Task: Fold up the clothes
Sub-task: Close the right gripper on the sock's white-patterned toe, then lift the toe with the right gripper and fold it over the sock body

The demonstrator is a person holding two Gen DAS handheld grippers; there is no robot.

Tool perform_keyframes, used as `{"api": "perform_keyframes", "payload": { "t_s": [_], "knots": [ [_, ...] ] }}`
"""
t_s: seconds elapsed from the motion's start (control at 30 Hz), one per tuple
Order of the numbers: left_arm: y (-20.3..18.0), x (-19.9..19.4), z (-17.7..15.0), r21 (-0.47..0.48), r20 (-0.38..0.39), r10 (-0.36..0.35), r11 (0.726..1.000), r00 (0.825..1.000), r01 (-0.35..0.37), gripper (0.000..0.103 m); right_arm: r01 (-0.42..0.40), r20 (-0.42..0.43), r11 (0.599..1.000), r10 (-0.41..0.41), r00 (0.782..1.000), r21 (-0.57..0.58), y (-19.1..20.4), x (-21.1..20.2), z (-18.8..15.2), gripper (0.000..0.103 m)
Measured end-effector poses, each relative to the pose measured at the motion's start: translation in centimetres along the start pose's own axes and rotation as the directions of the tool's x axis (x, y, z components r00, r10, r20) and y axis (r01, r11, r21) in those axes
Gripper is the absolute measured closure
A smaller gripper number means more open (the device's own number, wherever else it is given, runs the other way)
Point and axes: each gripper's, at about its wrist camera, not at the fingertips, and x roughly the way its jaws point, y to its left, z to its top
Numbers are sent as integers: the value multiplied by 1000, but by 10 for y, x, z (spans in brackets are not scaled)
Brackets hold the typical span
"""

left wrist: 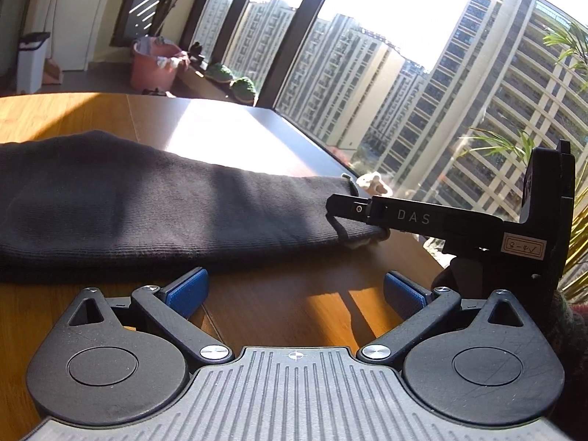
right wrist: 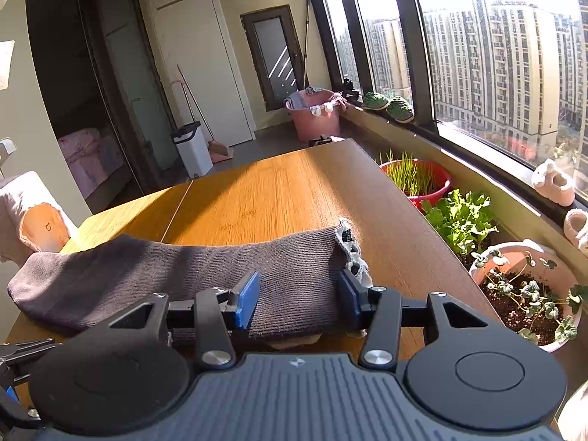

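A dark ribbed garment [left wrist: 147,205] lies across the wooden table [left wrist: 55,110], one sleeve stretched toward the window side. In the right wrist view the same sleeve [right wrist: 147,272] ends in a lace-trimmed cuff [right wrist: 349,246]. My right gripper [right wrist: 297,296] is shut on the sleeve just behind that cuff, with cloth filling the gap between its blue pads [right wrist: 248,299]. From the left wrist view the right gripper [left wrist: 343,215] is seen side-on over the cuff end. My left gripper [left wrist: 294,290] stands open just short of the garment's near edge, with only bare table between its pads.
To the right of the table's edge [right wrist: 422,228] stand a white flowerpot [right wrist: 525,294], leafy greens [right wrist: 459,220] and a red basin of grass [right wrist: 415,180]. A pink bucket [right wrist: 316,117] and a white bin [right wrist: 191,150] are on the floor beyond. A cloth-draped chair [right wrist: 33,213] is at the left.
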Motion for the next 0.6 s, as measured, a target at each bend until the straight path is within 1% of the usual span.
{"api": "perform_keyframes", "payload": {
  "t_s": [0.07,0.1,0.2,0.27,0.3,0.37,0.4,0.47,0.5,0.6],
  "knots": [
    [-3,-2,0,9,16,-9,1000,1000,9,0,-1,-5,1000,1,1000,-17,2,1,0,46],
    [-5,-3,0,15,25,-13,1000,1000,13,0,-4,-5,1000,4,1000,-17,2,1,0,45],
    [-15,-11,3,55,97,-59,997,994,54,0,-15,-3,1000,15,1000,-4,-1,0,0,45],
    [-20,-8,9,82,109,-52,996,993,43,0,-28,2,999,28,1000,25,-6,-1,0,45],
    [-21,-4,12,88,103,-28,996,994,18,0,-38,5,999,38,999,39,-9,-1,-1,45],
    [-17,6,17,69,87,28,997,996,-34,0,-51,11,997,51,999,51,-12,-3,-1,46],
    [-10,12,19,37,67,44,998,997,-47,0,-47,15,998,47,999,51,-11,-3,-2,47],
    [3,18,21,-27,49,44,999,998,-43,0,-40,25,998,39,999,55,-11,-5,-3,54],
    [7,18,21,-43,57,36,998,998,-34,0,-41,28,997,40,999,62,-12,-5,-3,55],
    [9,17,19,-41,63,32,999,997,-30,0,-50,36,995,47,998,83,-15,-6,-3,56]
  ]
}}
